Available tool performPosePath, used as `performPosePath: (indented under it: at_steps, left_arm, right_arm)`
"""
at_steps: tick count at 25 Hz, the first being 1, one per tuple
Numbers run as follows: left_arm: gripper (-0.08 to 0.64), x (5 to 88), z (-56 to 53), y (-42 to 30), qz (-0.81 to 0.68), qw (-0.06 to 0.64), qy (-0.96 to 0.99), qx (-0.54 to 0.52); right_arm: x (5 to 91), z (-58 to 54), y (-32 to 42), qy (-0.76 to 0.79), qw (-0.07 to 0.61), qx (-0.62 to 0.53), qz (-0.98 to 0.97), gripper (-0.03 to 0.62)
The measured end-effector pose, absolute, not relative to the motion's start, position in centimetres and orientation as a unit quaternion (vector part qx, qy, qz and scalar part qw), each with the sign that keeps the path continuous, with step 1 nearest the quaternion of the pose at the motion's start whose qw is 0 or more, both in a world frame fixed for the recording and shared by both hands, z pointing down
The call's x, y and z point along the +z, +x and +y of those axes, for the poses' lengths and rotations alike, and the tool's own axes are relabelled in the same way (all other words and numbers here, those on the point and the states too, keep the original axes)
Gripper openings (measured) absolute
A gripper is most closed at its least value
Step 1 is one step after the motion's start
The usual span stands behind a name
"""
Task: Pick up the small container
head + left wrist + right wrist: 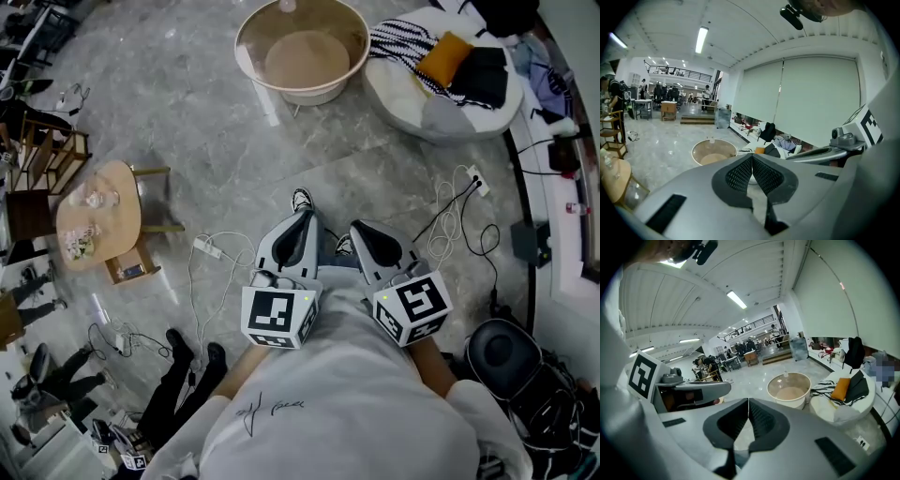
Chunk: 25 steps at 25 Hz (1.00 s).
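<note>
Left tool (305, 216) and right tool (362, 228) both closed, empty; script (270, 407) on the shirt (361, 375) unreadable

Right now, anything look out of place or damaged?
Nothing spilled or broken. Only untidy bit: a white power strip and loose cables trailing over the floor beside the person's shoe, and another cable tangle on the other side. Left gripper and right gripper are shut, empty.

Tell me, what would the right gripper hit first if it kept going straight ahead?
The right gripper would probably meet the grey marble floor first, just left of the round glass-topped table; depth is unclear.
</note>
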<state>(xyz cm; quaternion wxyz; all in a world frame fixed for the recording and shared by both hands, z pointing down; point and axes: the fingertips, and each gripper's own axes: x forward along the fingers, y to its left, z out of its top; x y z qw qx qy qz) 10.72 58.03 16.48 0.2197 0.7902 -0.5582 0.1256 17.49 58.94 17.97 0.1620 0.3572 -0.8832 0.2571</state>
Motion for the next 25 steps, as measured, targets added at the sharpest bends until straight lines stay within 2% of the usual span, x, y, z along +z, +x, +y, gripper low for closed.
performPosePath:
  at_steps: [25]
  left_arm:
    - [0.018, 13.9, 45.3, -0.8, -0.557, 0.193, 0.801, 0.106]
  right_arm:
    - [16.1, 46.0, 5.7, 0.369, 0.180, 0.211, -0.887, 0.017]
